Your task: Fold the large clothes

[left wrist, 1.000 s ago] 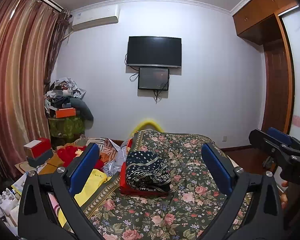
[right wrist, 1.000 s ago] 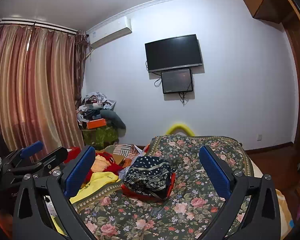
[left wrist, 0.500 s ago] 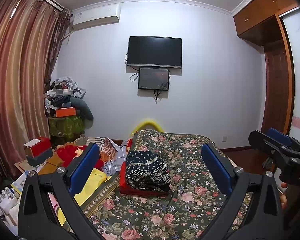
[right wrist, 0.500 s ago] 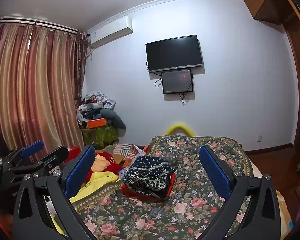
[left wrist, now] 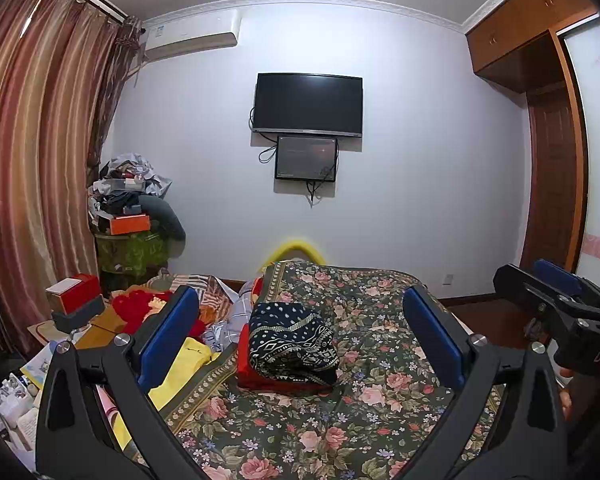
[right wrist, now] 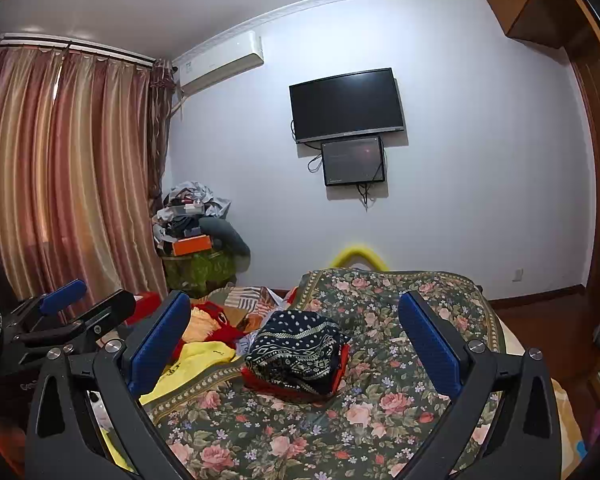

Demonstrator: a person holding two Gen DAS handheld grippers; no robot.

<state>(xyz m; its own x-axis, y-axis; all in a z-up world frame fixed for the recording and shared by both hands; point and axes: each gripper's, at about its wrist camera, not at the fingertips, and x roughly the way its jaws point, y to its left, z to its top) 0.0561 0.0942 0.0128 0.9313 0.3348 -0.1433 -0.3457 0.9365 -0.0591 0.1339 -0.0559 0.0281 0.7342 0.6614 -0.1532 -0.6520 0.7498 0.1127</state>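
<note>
Navy patterned folded garment (left wrist: 292, 342) sits on a red one (left wrist: 246, 364) mid floral bed (left wrist: 380, 392), both your tongs, left (left wrist: 300, 336) and right (right wrist: 296, 340), spread wide, empty, raised above it, loose clothes pile (left wrist: 160, 312) apparently beside bed's left edge.

Soft floral cloth is covering the bed (left wrist: 380, 392), and a folded navy patterned garment (left wrist: 292, 340) is lying on red fabric (left wrist: 246, 364), both matt. The left gripper (left wrist: 300, 336) is showing matt black plastic arms, textured blue pads (left wrist: 432, 336) and shiny metal screws (left wrist: 478, 339). Sheeny striped curtains (right wrist: 60, 176) are hanging beside glossy black screens (right wrist: 346, 104); varnished wood cabinets (left wrist: 516, 36) are gleaming.
</note>
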